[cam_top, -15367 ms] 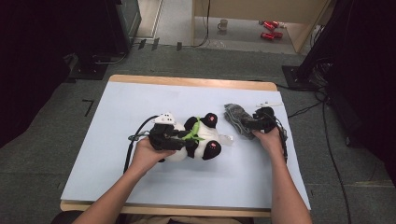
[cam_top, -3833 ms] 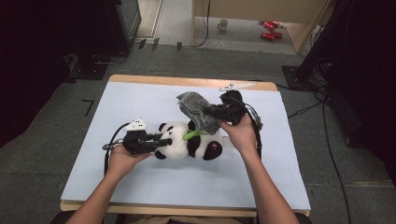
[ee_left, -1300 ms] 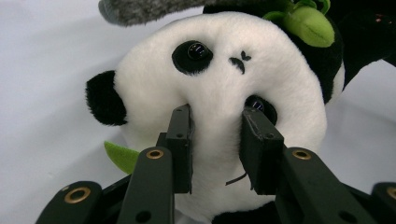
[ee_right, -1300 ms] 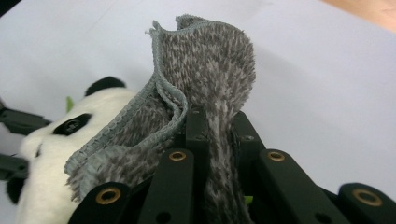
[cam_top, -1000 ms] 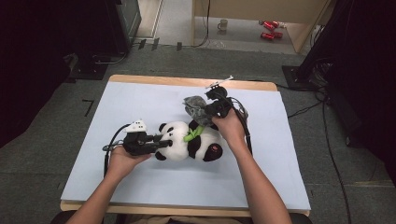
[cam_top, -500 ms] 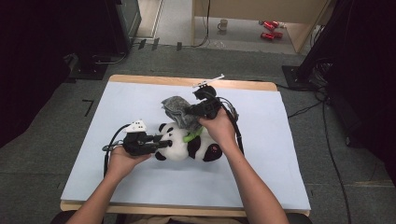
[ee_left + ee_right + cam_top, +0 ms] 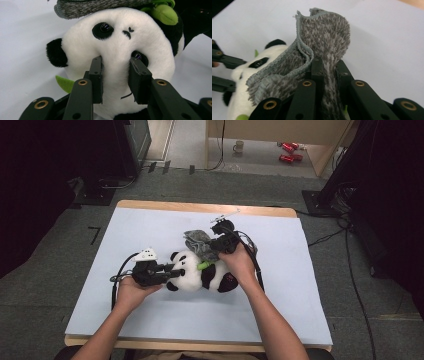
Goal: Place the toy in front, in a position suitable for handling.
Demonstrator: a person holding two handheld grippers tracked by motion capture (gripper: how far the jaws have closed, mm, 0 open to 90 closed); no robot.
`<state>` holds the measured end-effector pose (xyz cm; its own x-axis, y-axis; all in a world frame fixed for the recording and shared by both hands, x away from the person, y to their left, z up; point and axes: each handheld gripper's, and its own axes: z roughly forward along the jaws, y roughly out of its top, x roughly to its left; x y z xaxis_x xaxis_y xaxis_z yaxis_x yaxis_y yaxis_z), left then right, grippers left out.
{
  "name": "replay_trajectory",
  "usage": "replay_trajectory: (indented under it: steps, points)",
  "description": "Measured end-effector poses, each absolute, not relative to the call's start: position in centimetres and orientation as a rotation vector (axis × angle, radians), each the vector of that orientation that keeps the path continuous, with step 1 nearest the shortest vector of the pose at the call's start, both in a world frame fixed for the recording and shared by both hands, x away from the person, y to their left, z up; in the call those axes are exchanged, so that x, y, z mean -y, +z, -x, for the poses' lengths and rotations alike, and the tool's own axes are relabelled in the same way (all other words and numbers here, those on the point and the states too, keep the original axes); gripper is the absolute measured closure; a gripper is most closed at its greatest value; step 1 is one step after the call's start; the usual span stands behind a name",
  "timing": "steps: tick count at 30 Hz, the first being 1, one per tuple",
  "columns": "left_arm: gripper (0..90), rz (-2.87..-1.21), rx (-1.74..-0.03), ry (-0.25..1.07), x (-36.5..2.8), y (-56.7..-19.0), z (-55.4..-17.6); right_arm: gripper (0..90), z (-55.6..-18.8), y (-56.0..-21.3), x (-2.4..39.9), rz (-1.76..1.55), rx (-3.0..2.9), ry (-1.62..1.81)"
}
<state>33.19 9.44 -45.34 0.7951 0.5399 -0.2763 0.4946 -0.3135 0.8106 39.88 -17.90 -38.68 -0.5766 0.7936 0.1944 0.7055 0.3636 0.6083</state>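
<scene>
A black and white plush panda point(image 7: 200, 276) lies on its side on the pale blue table top point(image 7: 150, 230), head toward the left. My left gripper point(image 7: 170, 272) is shut on the panda's face point(image 7: 117, 72), pinching the plush below the eyes. My right gripper point(image 7: 212, 247) is shut on a grey knitted cloth point(image 7: 197, 241), held just above the panda's head and neck. In the right gripper view the cloth point(image 7: 322, 50) stands up between the jaws and droops toward the panda's head point(image 7: 244, 75). A green leaf piece point(image 7: 202, 266) sits at the panda's neck.
The table's wooden edge point(image 7: 200, 207) runs along the far side. Black cables point(image 7: 252, 255) trail from both grippers across the table. On the floor beyond are a mug point(image 7: 239, 146) and red items point(image 7: 286, 151).
My right gripper has carried the grey cloth leftward from the table's right side to the panda's head, then eased slightly back right. The left gripper holds the panda's face, unmoved over the last second.
</scene>
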Motion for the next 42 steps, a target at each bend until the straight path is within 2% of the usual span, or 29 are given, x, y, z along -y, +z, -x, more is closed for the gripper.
replay_trajectory:
  steps: [11,17,25,35,42]
  points:
    - [66.6,-1.962,-0.786,0.062,-9.5,-45.4,-33.3,81.7,-40.2,-37.3,19.4,-1.355,-2.360,0.887]
    - [66.1,-1.922,-0.847,0.032,-9.5,-45.4,-34.3,81.7,-39.5,-35.3,21.3,-1.398,-2.327,1.147]
    - [66.5,-1.906,-0.905,0.006,-9.4,-45.0,-35.6,81.8,-37.8,-33.7,20.3,-1.318,-2.371,1.305]
    - [67.1,-1.874,-0.962,-0.016,-9.3,-44.8,-36.7,81.8,-35.5,-35.2,17.9,-1.237,-2.480,1.345]
    - [67.5,-1.902,-0.930,0.002,-9.2,-44.8,-36.4,81.9,-35.7,-37.1,17.6,-1.251,-2.541,1.262]
